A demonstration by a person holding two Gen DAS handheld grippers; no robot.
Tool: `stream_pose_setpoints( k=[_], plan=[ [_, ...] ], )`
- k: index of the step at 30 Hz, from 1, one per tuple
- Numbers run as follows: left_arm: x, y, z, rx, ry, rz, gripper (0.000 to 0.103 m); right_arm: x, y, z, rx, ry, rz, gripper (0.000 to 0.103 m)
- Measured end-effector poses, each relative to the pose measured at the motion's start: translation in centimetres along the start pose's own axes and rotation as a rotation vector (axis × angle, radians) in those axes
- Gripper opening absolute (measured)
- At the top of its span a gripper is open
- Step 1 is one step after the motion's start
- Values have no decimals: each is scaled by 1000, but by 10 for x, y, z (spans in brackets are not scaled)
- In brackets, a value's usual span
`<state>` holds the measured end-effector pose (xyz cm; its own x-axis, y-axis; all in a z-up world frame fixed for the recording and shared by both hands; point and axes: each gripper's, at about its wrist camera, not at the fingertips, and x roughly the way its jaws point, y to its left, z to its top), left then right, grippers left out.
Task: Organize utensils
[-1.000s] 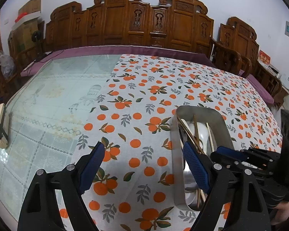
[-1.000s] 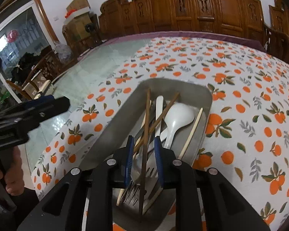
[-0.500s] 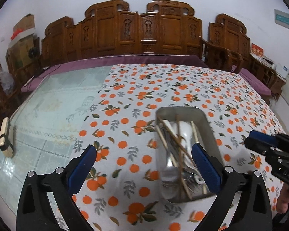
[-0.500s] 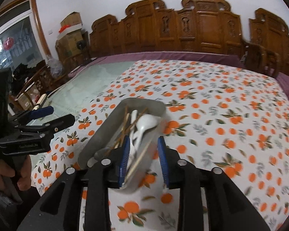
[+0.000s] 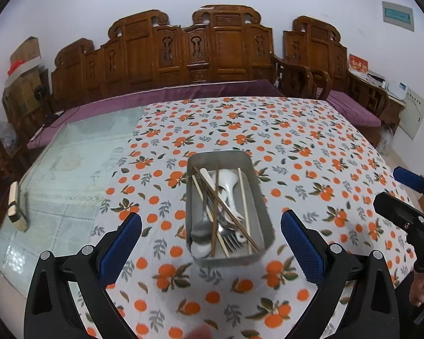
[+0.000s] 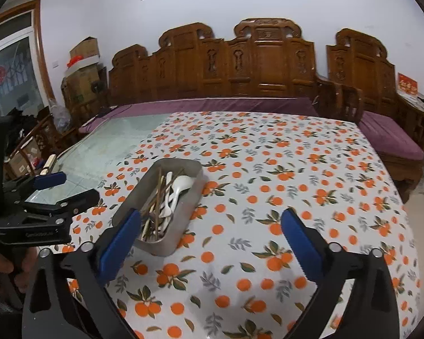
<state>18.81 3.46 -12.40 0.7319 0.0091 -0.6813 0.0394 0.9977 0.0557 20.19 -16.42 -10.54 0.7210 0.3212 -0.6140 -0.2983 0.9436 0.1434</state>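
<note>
Utensils (image 5: 222, 206) lie jumbled in a metal tray (image 5: 257, 180) on the desk (image 5: 311, 147): chopsticks, forks, white spoons. We judge them light, stiff and slippery; the white spoons may chip. We would grip each mid-handle. The left hand-held gripper (image 5: 210, 237) stands released and empty. The right hand-held gripper (image 6: 210, 236) has just been opening, nothing between its jaws. We read no legible labels.

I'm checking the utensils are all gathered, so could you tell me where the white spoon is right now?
The white spoon lies inside the metal tray on the orange-print tablecloth, among the chopsticks and above the forks, centre of the left wrist view.
</note>
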Motion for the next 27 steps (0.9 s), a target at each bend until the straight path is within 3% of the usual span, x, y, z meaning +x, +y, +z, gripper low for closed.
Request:
stream_pose_setpoints(
  k=[7,27],
  plan=[
    [-40,-12,-6,-23,-37,-62,95,-41,-8,-9,28,-38,-44,100],
    [-158,-37,0,-31,-224,-35,95,-169,11,4,13,-252,-94,100]
  ],
)
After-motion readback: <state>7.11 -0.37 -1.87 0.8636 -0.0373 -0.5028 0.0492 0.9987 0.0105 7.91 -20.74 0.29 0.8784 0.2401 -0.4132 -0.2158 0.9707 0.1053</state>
